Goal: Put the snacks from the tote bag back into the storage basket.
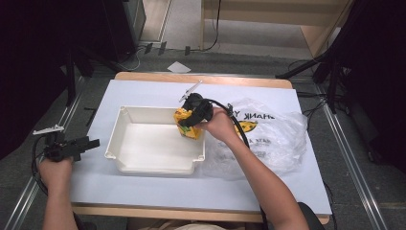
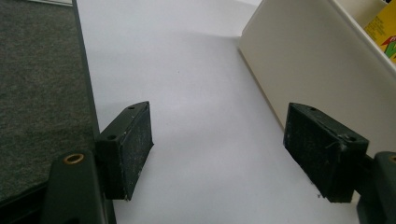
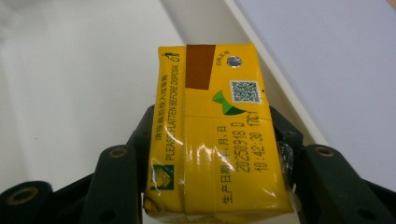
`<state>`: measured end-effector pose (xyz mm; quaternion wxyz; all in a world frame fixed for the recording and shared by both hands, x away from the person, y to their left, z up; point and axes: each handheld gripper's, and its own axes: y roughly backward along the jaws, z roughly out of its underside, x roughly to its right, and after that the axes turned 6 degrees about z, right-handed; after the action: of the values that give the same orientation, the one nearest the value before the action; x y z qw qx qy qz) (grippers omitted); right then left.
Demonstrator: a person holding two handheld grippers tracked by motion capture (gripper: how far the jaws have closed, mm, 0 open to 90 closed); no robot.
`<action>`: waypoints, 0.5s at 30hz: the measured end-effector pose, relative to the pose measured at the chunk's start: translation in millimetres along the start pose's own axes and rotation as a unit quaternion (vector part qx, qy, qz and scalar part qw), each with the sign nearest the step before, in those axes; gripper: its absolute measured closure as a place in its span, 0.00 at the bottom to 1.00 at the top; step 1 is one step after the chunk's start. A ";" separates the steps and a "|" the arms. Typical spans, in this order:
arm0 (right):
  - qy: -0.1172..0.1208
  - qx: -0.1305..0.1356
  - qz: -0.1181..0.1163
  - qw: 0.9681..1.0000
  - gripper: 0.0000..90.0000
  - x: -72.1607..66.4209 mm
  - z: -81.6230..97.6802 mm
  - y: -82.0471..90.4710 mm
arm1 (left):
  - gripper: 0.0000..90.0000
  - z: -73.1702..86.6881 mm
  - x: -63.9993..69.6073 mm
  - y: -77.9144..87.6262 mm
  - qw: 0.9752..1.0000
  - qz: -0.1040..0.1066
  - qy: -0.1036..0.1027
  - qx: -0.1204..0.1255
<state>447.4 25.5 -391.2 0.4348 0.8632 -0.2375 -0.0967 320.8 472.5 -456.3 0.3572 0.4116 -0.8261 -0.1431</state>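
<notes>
Right gripper (image 1: 187, 120) clamps yellow drink carton (image 3: 212, 135) at frame centre over right end of white plastic bin (image 1: 125, 168); left gripper (image 2: 219, 154) idle, jaws apart, lower left; advise lowering carton inside the wall before releasing.

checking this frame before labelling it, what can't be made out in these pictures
- Yellow carton: its front face is turned away in the right gripper view; in the high view the right claw and the hand cover most of it.
- Whether the carton rests on the white bin floor or hangs above it: cannot tell.
- Plastic bag: its print is reversed, partly behind the forearm, too small to read fully.
- Left claw: stands open over the table.
</notes>
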 end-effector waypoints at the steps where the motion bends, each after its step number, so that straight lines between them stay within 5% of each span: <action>1: -0.001 0.000 -0.001 1.000 0.57 0.3 0.2 0.1 | 0.28 0.0 -0.1 0.0 1.000 0.000 0.000 0.000; 15: 0.001 -0.013 -0.006 1.000 0.56 3.0 2.8 2.6 | 0.28 -0.2 0.1 0.3 1.000 0.001 0.000 0.002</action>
<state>448.1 20.8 -390.7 0.4457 0.8590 -0.2306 -0.1016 320.7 472.5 -456.0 0.3566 0.4118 -0.8266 -0.1414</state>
